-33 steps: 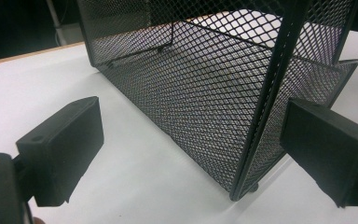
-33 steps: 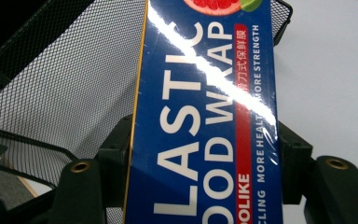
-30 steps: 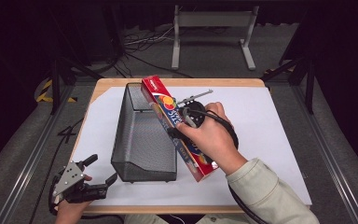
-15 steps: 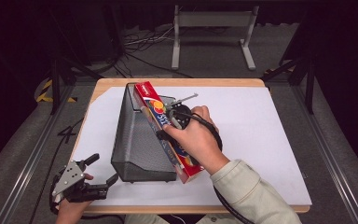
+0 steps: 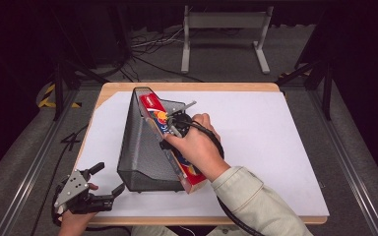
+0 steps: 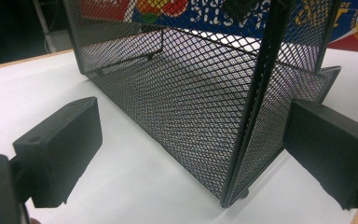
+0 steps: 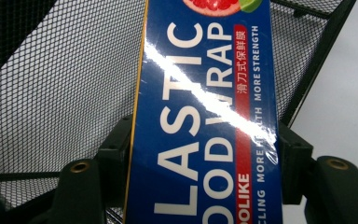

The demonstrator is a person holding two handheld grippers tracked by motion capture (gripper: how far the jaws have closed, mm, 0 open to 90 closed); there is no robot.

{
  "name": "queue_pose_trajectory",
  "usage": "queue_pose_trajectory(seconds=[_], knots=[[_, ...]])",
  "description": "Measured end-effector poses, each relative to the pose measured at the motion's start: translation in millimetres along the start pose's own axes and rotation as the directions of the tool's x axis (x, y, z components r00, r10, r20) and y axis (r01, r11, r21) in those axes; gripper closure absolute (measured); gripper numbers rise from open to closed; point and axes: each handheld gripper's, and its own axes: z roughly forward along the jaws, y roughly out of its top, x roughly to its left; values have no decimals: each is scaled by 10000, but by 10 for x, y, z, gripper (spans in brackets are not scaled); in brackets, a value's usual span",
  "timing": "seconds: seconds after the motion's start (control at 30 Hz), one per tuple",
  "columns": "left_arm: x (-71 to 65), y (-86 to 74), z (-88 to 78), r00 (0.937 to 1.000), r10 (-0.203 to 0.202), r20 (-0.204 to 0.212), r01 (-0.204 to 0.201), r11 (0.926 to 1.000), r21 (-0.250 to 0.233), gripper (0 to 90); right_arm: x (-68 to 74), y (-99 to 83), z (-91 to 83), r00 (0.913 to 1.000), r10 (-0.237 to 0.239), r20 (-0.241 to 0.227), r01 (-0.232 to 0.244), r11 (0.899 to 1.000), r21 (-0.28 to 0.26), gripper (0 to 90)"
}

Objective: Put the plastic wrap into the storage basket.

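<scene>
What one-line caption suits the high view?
Right tongs lower a plastic-wrap box into a mesh basket; left tongs wait open nearby.

Right gripper [image 5: 173,129] has carried the plastic wrap box [image 5: 170,142] leftward from beside the mesh basket [image 5: 142,147] to over its right rim. Box's far end now sits inside the basket top, tilted steeper. The person's forearm [image 5: 246,196] swung left with it.
</scene>
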Motion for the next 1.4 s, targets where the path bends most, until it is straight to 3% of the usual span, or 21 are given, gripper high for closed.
queue_pose_trajectory(seconds=[0.23, 0.9, 1.4], knots=[[1, -5, 3, 10000, -45, -39, 46, 9999, 108, 57, 30, 31, 115, 9999, -87, 124, 77, 9966, 822, 385], [1, -35, -59, 9996, -153, -247, 155, 9998, 113, 60, 90, 139, 321, 9985, -273, 481, 184, 9843, 1755, 382], [4, -41, -69, 9994, -182, -300, 186, 9997, 128, 60, 80, 212, 417, 9960, -363, 817, 181, 9766, 2143, 381]])
